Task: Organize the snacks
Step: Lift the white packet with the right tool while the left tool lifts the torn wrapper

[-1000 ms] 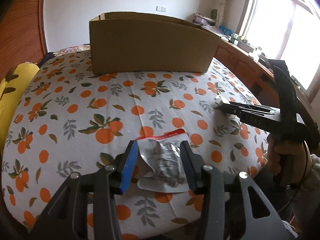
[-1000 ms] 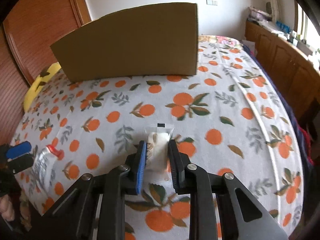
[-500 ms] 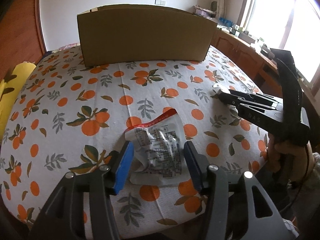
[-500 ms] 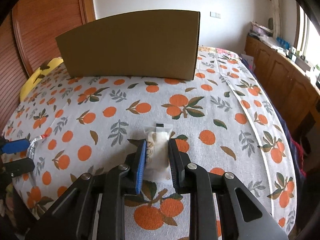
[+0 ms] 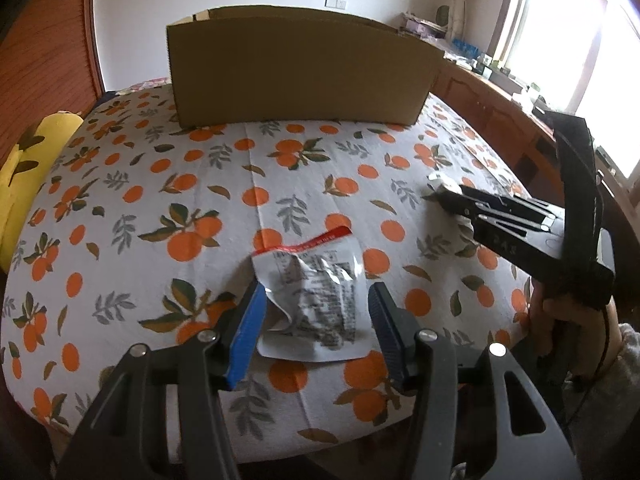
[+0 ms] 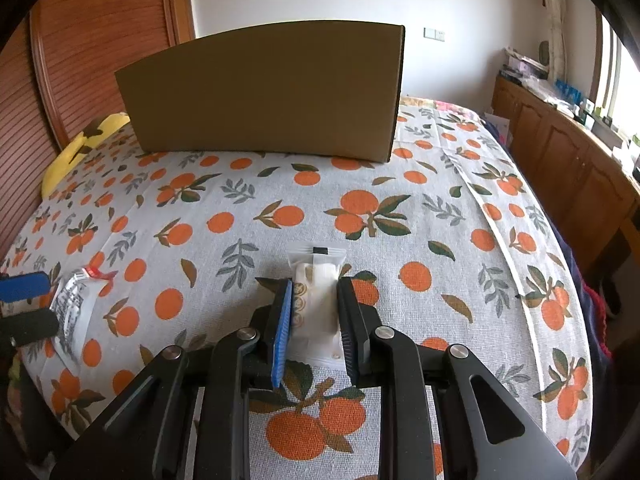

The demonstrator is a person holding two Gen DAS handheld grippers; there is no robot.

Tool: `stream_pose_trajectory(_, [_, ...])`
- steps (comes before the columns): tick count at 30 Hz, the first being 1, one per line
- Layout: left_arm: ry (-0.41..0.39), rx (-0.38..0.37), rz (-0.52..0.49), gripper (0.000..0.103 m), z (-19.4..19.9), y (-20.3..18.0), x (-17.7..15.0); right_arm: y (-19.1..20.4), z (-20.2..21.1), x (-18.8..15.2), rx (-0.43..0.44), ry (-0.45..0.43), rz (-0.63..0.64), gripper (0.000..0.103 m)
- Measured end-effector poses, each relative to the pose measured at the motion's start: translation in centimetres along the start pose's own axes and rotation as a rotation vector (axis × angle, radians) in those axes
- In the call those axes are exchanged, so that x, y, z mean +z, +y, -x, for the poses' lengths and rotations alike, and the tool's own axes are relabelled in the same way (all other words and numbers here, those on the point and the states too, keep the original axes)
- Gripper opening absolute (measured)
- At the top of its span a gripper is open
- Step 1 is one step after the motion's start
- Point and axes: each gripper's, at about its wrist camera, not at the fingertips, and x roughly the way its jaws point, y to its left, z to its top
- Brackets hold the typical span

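My left gripper (image 5: 316, 316) stands wide, its fingers either side of the crumpled silver snack packet (image 5: 316, 300) lying on the orange-print desk (image 5: 160, 200). My right gripper (image 6: 314, 316) pinches the white snack bar (image 6: 316, 304), low over the cloth. The cardboard box (image 6: 264, 92) stands well behind.

Dense black print covers the crinkled silver snack packet (image 5: 316, 300) between my left gripper's fingers, but I can't read any of it. The round gold emblems on my white wrapped snack (image 6: 316, 304) are illegible too.
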Motion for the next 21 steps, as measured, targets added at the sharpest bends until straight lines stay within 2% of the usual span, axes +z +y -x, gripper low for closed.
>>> stream_pose_trajectory(10, [0.039,0.020,-0.017,0.055,-1.9,-1.5,0.2,0.1,0.0,0.0,0.000,-0.001,0.002,0.020])
stream_pose_trajectory(13, [0.041,0.035,-0.022,0.059,-2.5,-1.8,0.5,0.1,0.0,0.0,-0.001,-0.001,0.002,0.020])
stream_pose_trajectory(17, [0.034,0.079,-0.086,0.066,-3.1,-2.8,0.4,0.1,0.1,0.0,0.005,-0.001,0.002,0.020])
stream_pose_trajectory(21, [0.024,0.096,-0.103,0.068,-3.4,-3.2,0.5,0.1,0.0,0.0,0.010,-0.002,0.004,0.020])
